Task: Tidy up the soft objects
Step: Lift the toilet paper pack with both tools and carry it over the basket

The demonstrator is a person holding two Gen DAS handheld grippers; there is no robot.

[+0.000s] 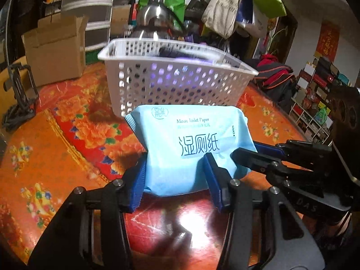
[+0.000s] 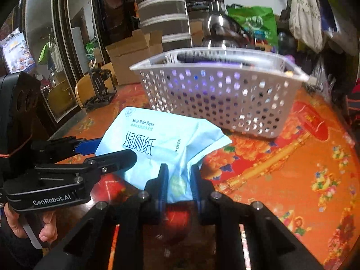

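Observation:
A light blue pack of moist toilet paper [image 1: 180,144] hangs just above the red and orange tablecloth [image 1: 67,135], held from both sides. My left gripper [image 1: 174,165] is shut on its near left part, blue pads pressing both sides. My right gripper [image 2: 179,172] pinches the pack's [image 2: 157,135] crumpled right end between its narrow jaws. Each view shows the other gripper's fingers: the right gripper's fingers [image 1: 249,155] and the left gripper's fingers [image 2: 112,157]. A white perforated basket [image 1: 180,85] stands right behind the pack, with dark and purple things inside.
At the back left are a cardboard box [image 1: 54,51] and a black metal stand [image 1: 20,90]. A steel kettle [image 1: 155,15] and hanging bags [image 1: 225,6] rise behind the basket [image 2: 225,103]. A person's hand [image 2: 47,229] grips the left tool. Shelves [image 1: 315,103] stand far right.

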